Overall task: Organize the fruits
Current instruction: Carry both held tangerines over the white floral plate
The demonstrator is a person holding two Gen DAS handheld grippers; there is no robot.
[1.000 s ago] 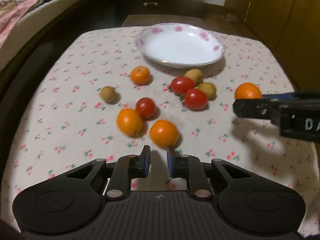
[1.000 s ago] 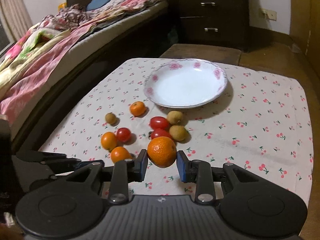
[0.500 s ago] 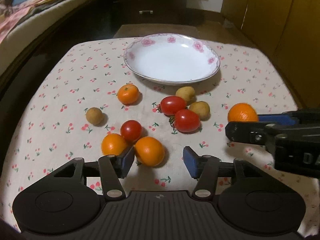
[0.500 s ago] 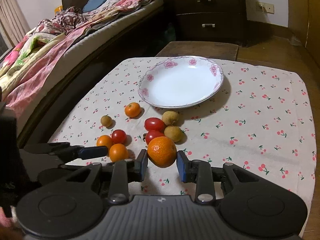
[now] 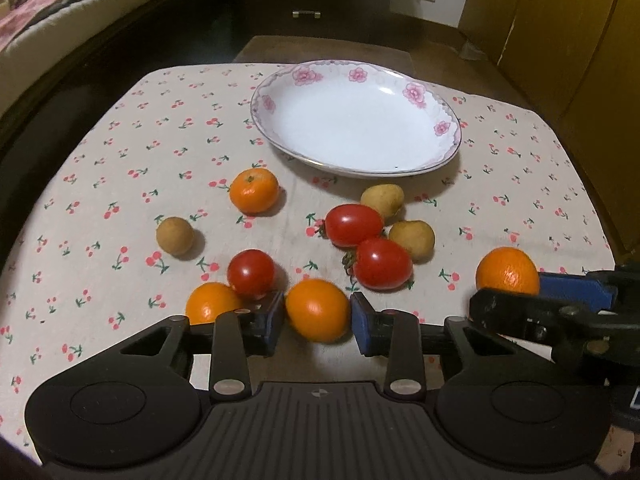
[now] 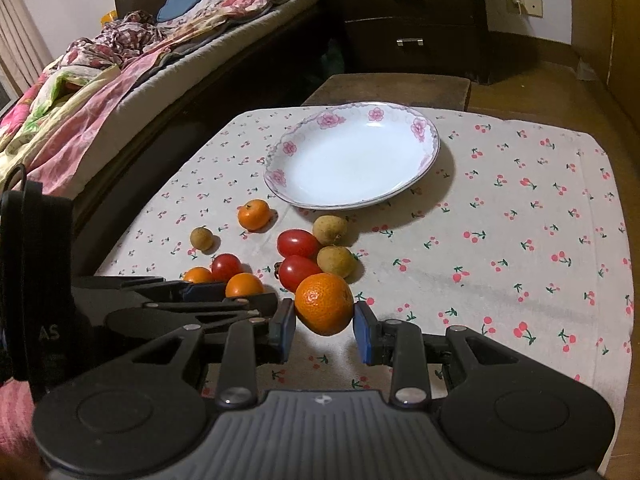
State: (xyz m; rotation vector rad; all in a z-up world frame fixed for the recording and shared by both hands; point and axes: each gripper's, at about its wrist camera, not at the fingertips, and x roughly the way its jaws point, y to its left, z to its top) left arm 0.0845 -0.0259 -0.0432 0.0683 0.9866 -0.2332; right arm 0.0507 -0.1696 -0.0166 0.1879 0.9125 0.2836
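My right gripper (image 6: 324, 326) is shut on an orange (image 6: 325, 309) and holds it above the cloth; it shows in the left wrist view (image 5: 507, 271) at the right. My left gripper (image 5: 317, 320) has its pads on either side of another orange (image 5: 317, 309) on the table, seemingly closed on it. An empty white plate with pink flowers (image 5: 442, 128) stands at the back. Two more oranges (image 5: 253, 191) (image 5: 211, 306), three red tomatoes (image 5: 353, 225) (image 5: 383, 263) (image 5: 251, 273) and three small brown fruits (image 5: 175, 235) (image 5: 382, 198) (image 5: 412, 239) lie between.
The table has a cherry-print cloth (image 6: 520, 216) and drops off on all sides. A bed with blankets (image 6: 100, 80) runs along the left. A dark dresser (image 6: 408, 20) stands behind the table. Wooden cabinets (image 5: 560, 40) are at the right.
My left gripper opened wide, moved forward around the near orange and closed on it. My right gripper kept hold of its orange, nearly still.
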